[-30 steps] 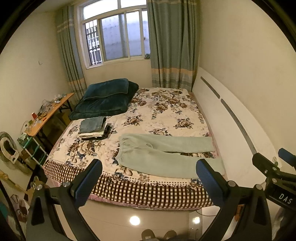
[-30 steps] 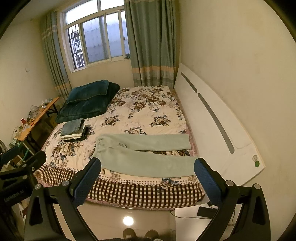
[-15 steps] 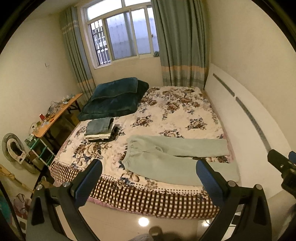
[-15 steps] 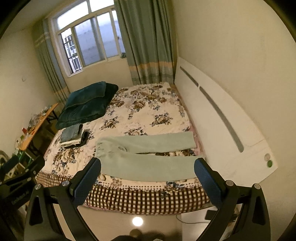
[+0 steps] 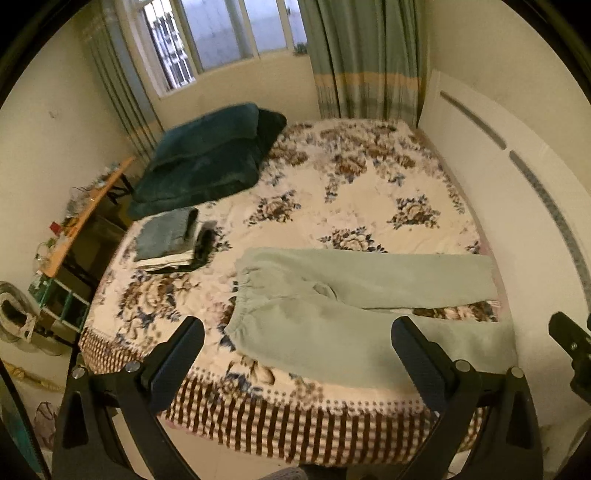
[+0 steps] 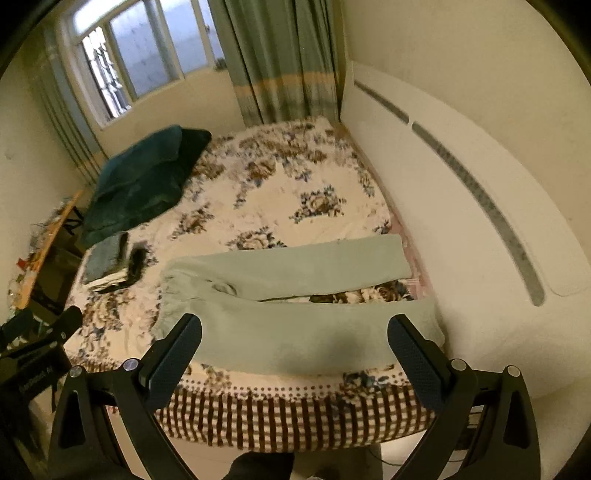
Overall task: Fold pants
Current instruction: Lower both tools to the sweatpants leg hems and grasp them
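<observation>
Pale green pants lie spread flat near the front edge of a floral bed, waistband to the left, both legs reaching right toward the headboard. The right wrist view shows the same pants closer. My left gripper hangs open over the bed's front edge, near the waistband end, with nothing between its fingers. My right gripper is open too, above the near leg, holding nothing. The right gripper's tip peeks in at the left wrist view's right edge.
A stack of folded clothes sits left of the pants, with a dark teal blanket behind it. A white headboard runs along the right. A cluttered side table stands left of the bed. Curtains and a window are at the back.
Both grippers have moved forward and down toward the bed, so the pants loom larger. Both stay open and the pants have not moved.
</observation>
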Action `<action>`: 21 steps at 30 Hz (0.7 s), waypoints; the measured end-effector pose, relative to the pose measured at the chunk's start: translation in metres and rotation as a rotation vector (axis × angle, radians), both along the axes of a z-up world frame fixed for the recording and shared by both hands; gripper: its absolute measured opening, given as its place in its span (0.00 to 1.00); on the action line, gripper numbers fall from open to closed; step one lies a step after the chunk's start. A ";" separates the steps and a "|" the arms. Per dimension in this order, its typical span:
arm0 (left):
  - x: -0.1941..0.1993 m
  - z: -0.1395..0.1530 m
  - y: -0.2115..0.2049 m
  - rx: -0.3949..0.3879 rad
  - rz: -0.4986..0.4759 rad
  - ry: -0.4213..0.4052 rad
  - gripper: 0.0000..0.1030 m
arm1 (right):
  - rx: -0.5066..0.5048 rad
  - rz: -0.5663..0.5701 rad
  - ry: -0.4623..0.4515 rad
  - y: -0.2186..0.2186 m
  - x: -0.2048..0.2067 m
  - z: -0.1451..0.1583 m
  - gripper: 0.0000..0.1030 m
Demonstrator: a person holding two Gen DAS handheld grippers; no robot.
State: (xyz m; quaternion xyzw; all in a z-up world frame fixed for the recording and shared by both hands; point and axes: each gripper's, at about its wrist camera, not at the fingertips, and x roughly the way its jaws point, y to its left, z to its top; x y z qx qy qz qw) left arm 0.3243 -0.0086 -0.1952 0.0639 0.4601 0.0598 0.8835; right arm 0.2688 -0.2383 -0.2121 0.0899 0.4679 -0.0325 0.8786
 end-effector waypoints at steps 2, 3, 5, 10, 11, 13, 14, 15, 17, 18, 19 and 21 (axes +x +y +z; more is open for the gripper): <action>0.047 -0.029 0.005 0.000 -0.011 0.052 1.00 | -0.016 -0.016 0.037 0.006 0.045 -0.029 0.99; 0.061 -0.037 0.006 0.002 -0.016 0.069 1.00 | -0.020 -0.018 0.057 0.009 0.063 -0.040 0.99; 0.100 -0.063 0.007 0.020 -0.038 0.108 1.00 | -0.030 -0.018 0.102 0.014 0.109 -0.071 0.99; 0.194 -0.139 -0.007 0.114 -0.123 0.186 1.00 | -0.100 0.025 0.215 0.023 0.209 -0.152 0.99; 0.212 -0.157 -0.014 0.149 -0.138 0.197 1.00 | -0.112 0.048 0.256 0.023 0.234 -0.176 0.99; 0.240 -0.186 -0.021 0.194 -0.167 0.216 1.00 | -0.102 0.100 0.334 0.019 0.284 -0.223 0.99; 0.258 -0.208 -0.027 0.221 -0.180 0.230 1.00 | -0.093 0.120 0.364 0.017 0.302 -0.242 0.99; 0.273 -0.225 -0.030 0.235 -0.190 0.245 1.00 | -0.077 0.143 0.396 0.014 0.323 -0.263 0.99; 0.303 -0.268 -0.041 0.275 -0.198 0.267 1.00 | -0.043 0.196 0.475 0.006 0.373 -0.318 0.99; 0.312 -0.279 -0.041 0.285 -0.196 0.271 1.00 | -0.039 0.215 0.511 0.002 0.391 -0.341 0.99; 0.322 -0.295 -0.044 0.298 -0.192 0.277 1.00 | -0.047 0.237 0.551 -0.001 0.413 -0.367 0.99; 0.341 -0.325 -0.050 0.293 -0.184 0.306 1.00 | -0.094 0.293 0.620 -0.005 0.453 -0.415 0.99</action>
